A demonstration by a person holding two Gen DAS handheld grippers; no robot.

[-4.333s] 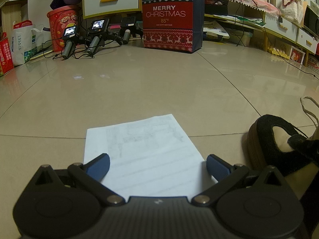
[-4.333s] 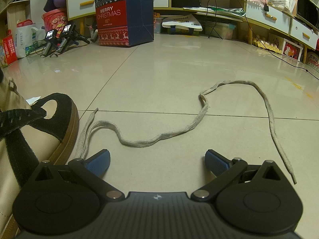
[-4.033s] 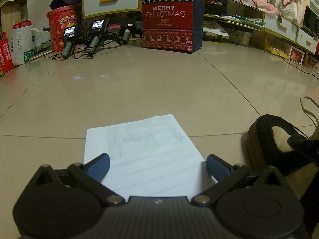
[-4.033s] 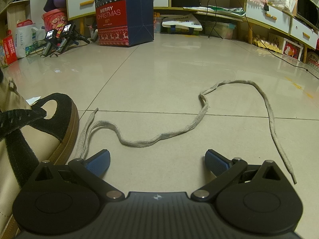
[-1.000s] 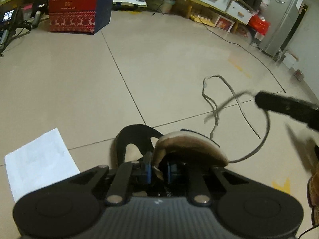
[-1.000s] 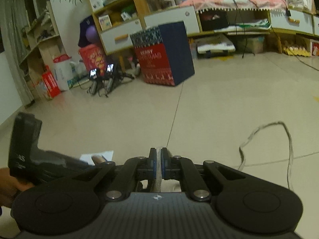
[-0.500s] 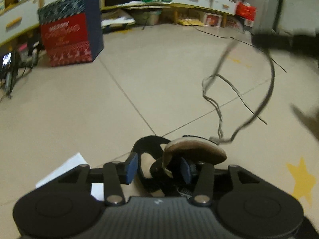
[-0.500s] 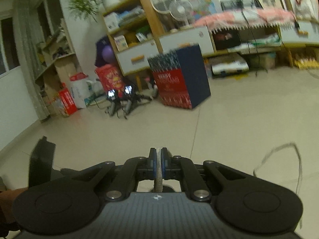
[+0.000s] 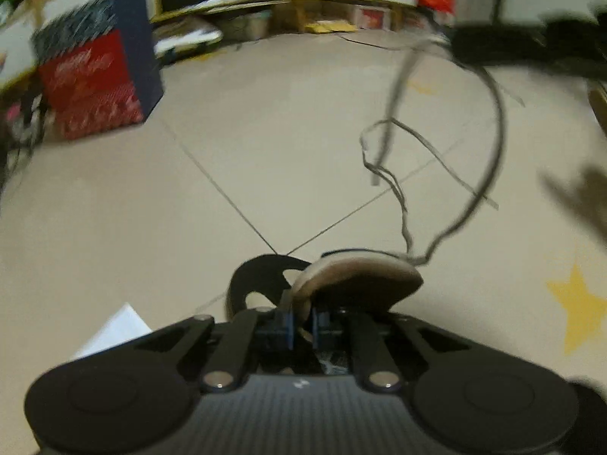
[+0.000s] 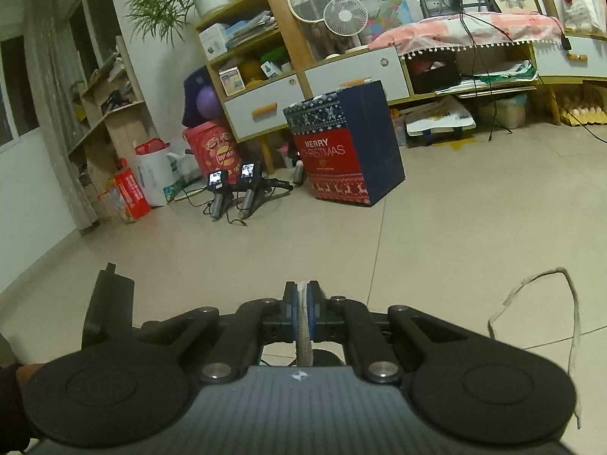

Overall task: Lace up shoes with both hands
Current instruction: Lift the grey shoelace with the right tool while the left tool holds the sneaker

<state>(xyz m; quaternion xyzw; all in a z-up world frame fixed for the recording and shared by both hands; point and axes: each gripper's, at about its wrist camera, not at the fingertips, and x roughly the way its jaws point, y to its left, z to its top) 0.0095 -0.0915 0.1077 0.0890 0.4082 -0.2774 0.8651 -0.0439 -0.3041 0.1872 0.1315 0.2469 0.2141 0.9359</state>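
The tiled floor (image 9: 159,208) filled most of both views, w/ a red and blue Christmas bag (image 10: 347,151) standing far back by the shelves. The shoe (image 9: 265,280) sat on the floor right in front of the left gripper (image 9: 302,324), whose jaws were closing on the shoe's tan tongue (image 9: 356,275). The grey lace (image 10: 303,326) was pinched tight in the right gripper (image 10: 302,313); the rest of the lace looped down to the floor nearby.
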